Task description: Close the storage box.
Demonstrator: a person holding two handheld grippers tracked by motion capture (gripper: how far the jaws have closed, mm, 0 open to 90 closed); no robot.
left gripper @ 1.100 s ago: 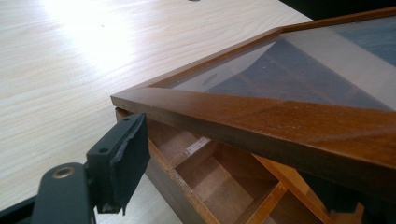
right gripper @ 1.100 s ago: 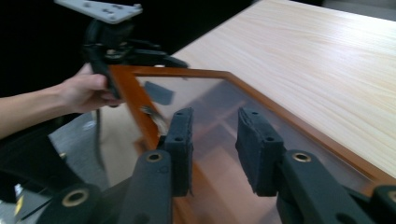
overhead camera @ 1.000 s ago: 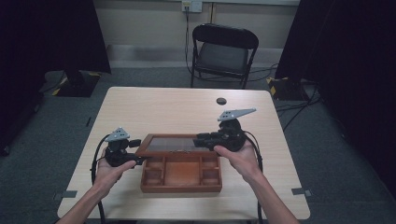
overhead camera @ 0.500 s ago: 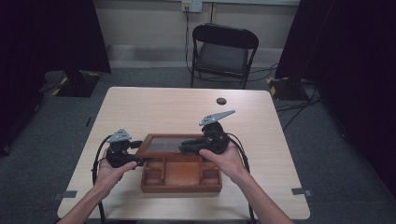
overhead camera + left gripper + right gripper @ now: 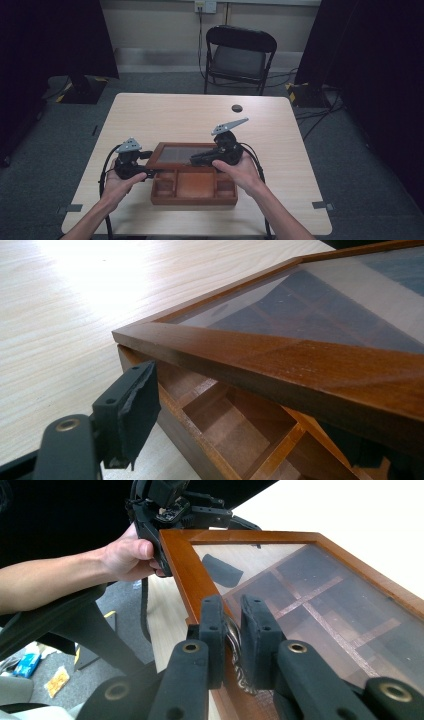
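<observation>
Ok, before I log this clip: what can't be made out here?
- High view: the small dark object on the table is too small to identify.
- Left gripper view: the wooden box has its compartments partly covered by the glass lid and cut off by the bottom edge.
- Right gripper view: the metal clasp between the right gripper jaws is mostly hidden.
</observation>
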